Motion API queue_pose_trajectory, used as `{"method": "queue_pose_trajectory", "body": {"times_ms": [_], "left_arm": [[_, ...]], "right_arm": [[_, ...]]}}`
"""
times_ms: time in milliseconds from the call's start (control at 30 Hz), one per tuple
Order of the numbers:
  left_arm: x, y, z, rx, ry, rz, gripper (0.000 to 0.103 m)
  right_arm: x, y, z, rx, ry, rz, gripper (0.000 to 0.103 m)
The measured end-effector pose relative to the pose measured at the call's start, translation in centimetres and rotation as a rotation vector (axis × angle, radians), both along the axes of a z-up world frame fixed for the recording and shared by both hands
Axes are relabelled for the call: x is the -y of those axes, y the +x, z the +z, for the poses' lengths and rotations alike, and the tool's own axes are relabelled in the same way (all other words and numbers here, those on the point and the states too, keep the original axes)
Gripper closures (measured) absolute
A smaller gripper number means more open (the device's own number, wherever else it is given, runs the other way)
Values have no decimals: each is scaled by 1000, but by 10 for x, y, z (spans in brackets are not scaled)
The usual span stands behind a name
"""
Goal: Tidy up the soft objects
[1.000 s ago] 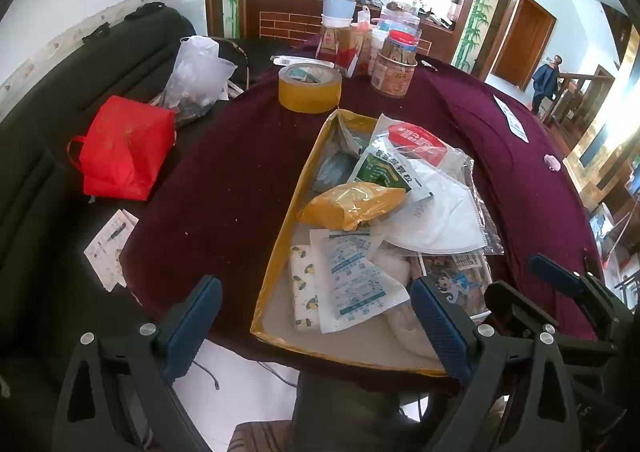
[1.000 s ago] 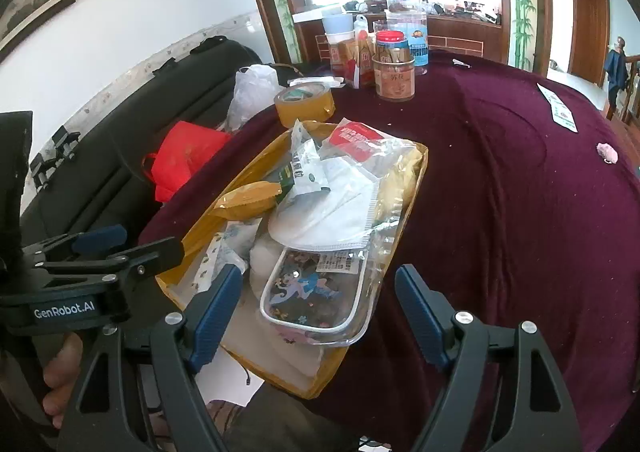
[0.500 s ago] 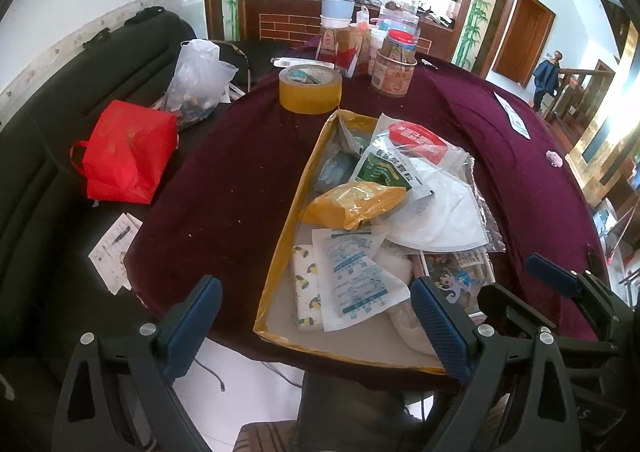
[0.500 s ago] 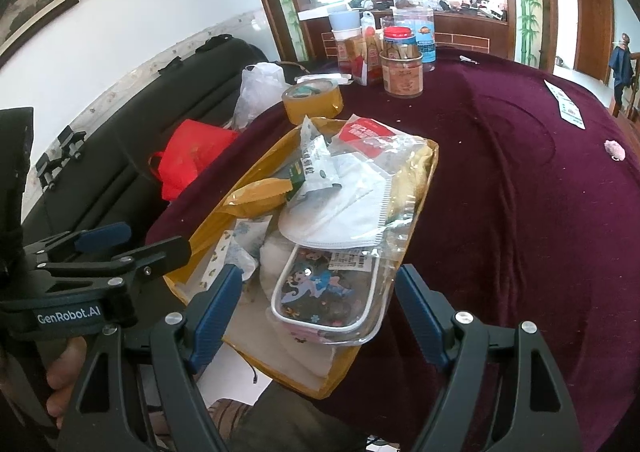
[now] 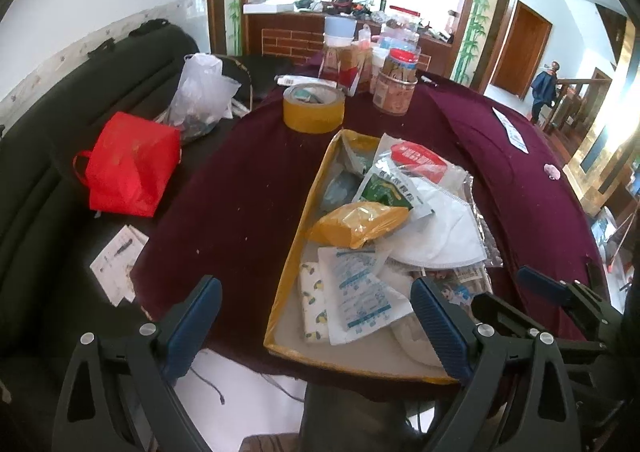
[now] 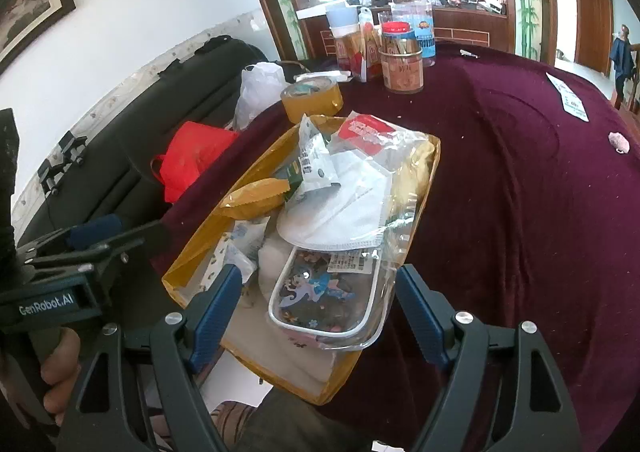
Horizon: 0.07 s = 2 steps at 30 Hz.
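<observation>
Because everything piled in the shallow yellow-rimmed tray [image 6: 434,155] is film, paper or cloth, we judge it all light, limp and rather slick, so a pinch on an edge or corner should serve better than a squeeze across the middle. The clear plastic pouch with a cartoon print and white piping [image 6: 320,294] lies just ahead of the right tool [image 6: 318,314], between its spread fingers and apart from both; we would take it by its near rim. The left tool [image 5: 316,326] is also wide open and holds nothing, with the white-and-blue printed sachet [image 5: 358,294] just beyond its right finger. Farther from both tools lie the folded white face mask [image 5: 434,240] and the crinkled yellow foil packet [image 5: 360,221], all on the maroon-clothed tabletop [image 6: 520,191].
</observation>
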<state>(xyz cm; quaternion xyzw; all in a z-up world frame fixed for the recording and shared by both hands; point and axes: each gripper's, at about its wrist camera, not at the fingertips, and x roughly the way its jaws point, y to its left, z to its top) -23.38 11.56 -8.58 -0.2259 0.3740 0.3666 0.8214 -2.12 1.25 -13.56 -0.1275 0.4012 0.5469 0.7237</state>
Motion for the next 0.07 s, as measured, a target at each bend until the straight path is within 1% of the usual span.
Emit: {"method": "queue_pose_trajectory", "body": {"times_ms": [67], "left_arm": [[-1, 0, 0, 16, 23, 8, 6]], "right_arm": [[0, 1, -1, -2, -2, 0, 24]]}}
